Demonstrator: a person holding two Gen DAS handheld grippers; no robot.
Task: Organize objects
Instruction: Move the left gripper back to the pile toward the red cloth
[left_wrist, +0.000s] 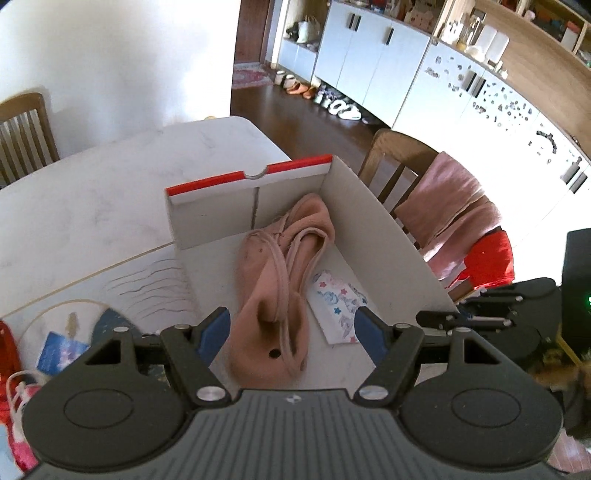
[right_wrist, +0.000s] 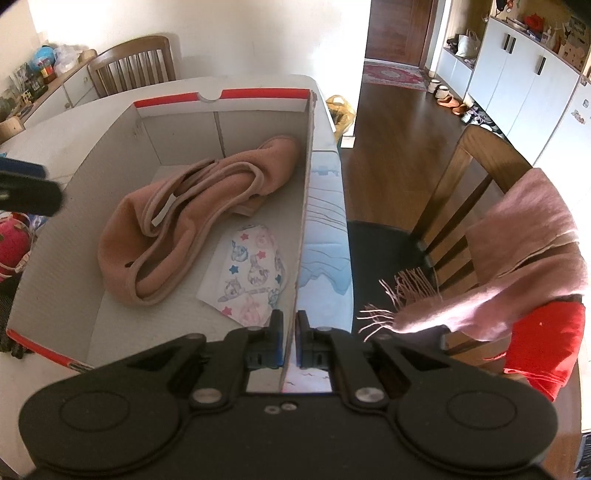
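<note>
An open white cardboard box with a red rim (left_wrist: 354, 206) (right_wrist: 110, 147) stands on the table. Inside lie a crumpled pink cloth (left_wrist: 273, 288) (right_wrist: 177, 218) and a flat white packet printed with stars (left_wrist: 338, 308) (right_wrist: 251, 273). My left gripper (left_wrist: 293, 328) is open and empty, hovering above the near end of the pink cloth. My right gripper (right_wrist: 290, 332) is shut on the box's right side wall (right_wrist: 301, 236), one finger inside and one outside. The left gripper's fingertip shows at the left edge of the right wrist view (right_wrist: 26, 184).
A wooden chair (right_wrist: 476, 173) with a pink fringed scarf (right_wrist: 524, 251) and a red cloth (right_wrist: 550, 343) stands right of the table. Red and pink items and a round mat (left_wrist: 66, 332) lie left of the box. Another chair (right_wrist: 133, 62) stands at the far side.
</note>
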